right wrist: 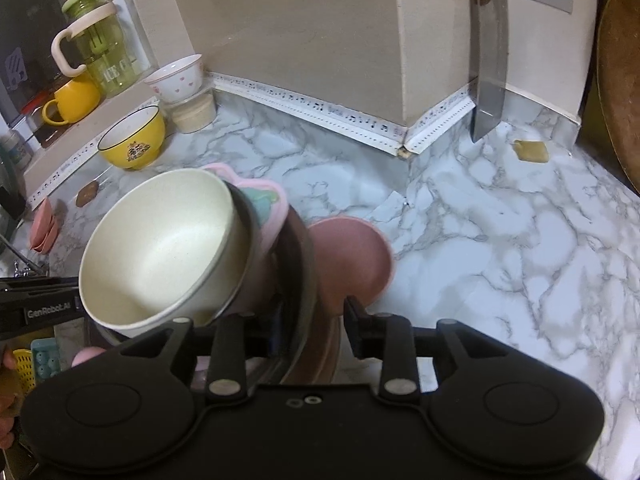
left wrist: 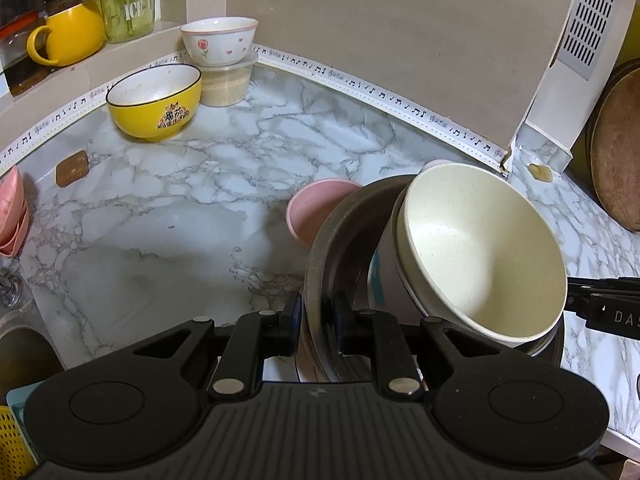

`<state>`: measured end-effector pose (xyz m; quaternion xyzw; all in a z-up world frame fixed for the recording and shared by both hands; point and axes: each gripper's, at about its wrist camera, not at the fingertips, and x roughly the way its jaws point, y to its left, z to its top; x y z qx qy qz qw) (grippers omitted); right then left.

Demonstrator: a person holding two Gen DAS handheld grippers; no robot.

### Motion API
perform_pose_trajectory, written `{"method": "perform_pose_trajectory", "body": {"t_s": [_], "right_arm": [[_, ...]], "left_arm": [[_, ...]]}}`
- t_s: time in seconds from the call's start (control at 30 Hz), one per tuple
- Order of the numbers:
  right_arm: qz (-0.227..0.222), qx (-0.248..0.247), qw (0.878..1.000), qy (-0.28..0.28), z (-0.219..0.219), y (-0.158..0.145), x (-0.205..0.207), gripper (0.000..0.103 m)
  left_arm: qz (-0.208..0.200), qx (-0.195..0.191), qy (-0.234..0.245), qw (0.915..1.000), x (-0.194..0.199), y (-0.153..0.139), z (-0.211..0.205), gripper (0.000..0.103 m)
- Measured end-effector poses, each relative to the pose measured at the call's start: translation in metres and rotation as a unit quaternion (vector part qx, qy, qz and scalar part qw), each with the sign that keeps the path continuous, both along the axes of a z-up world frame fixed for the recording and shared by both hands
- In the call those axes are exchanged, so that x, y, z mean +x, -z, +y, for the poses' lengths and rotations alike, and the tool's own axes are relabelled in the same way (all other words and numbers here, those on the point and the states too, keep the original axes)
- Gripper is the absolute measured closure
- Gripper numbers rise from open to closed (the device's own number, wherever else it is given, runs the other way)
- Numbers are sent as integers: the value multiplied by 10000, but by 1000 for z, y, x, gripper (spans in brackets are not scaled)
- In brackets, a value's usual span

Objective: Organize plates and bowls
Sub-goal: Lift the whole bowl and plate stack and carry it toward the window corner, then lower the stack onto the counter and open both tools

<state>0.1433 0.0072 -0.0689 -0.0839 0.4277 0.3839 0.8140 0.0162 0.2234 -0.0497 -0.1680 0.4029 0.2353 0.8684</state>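
Observation:
A tilted stack stands on the marble counter (left wrist: 180, 240): a cream bowl (left wrist: 484, 248) on top, a white bowl beneath it, all inside a dark metal-rimmed bowl (left wrist: 320, 264). My left gripper (left wrist: 316, 320) is shut on that dark bowl's near rim. In the right wrist view the cream bowl (right wrist: 160, 252) leans left, with a pink shaped plate (right wrist: 276, 204) tucked behind it. The right gripper (right wrist: 314, 326) straddles the dark bowl's rim (right wrist: 304, 276), and its right finger (right wrist: 356, 320) stands off from the wall, so it is open. A pink bowl (right wrist: 356, 256) sits just behind the stack.
A yellow bowl (left wrist: 154, 100) and a white tulip bowl (left wrist: 219, 40) on a beige tub stand at the back left. Small pink bowls (left wrist: 12, 216) are stacked beside the sink (left wrist: 20, 352). A cleaver (right wrist: 490, 72) and a round wooden board (left wrist: 618, 148) lean on the right.

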Motion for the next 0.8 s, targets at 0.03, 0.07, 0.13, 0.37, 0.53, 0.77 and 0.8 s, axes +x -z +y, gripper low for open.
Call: {"method": "perform_pose_trajectory", "body": {"t_s": [0.03, 0.07, 0.13, 0.37, 0.53, 0.77, 0.8], "right_arm": [[-10, 2, 10000, 24, -2, 0, 0, 70], [-20, 9, 10000, 41, -4, -1, 0, 69], [-20, 54, 10000, 63, -8, -4, -1, 68], [-248, 298, 9992, 19, -20, -23, -15, 61], [-439, 470, 9978, -159, -29, -35, -33, 53], [-791, 691, 9941, -270, -38, -50, -58, 41], [-837, 731, 9934, -280, -39, -53, -61, 40]], "left_arm": [[-10, 28, -5, 10000, -1, -1, 0, 87], [-16, 52, -11, 10000, -2, -3, -1, 87], [-29, 85, -9, 10000, -4, -5, -1, 87], [-171, 338, 54, 9993, -18, -19, -6, 87], [-310, 365, 115, 9988, -28, -29, -12, 73], [-572, 539, 180, 9967, -40, -48, -30, 46], [-599, 545, 193, 9965, -42, -50, -33, 44]]}}
